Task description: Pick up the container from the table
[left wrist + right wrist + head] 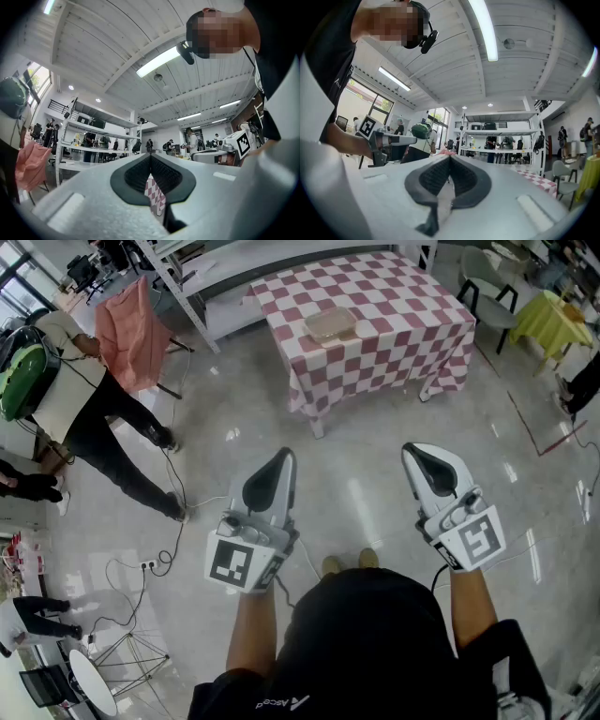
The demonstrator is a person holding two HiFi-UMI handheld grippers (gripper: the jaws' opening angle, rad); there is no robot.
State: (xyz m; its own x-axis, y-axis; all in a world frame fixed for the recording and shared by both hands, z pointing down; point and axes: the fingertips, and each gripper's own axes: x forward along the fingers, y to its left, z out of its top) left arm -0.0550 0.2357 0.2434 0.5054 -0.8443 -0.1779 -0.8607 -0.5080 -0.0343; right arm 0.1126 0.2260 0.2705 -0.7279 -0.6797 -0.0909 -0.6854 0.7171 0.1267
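A shallow pale container lies on a table with a red-and-white checked cloth, far ahead across the shiny floor. Both grippers hover level in front of the person's body, well short of the table. The left gripper has its tips together with nothing between them; in its own view the pads meet at the top and a strip of checked cloth shows through the slit below. The right gripper is shut and empty too, its dark pads touching in the right gripper view.
A person in black trousers stands at the left beside a pink cloth on a rack. White shelving runs behind the table. A chair and a yellow-green table stand at the right. Cables trail over the floor at the left.
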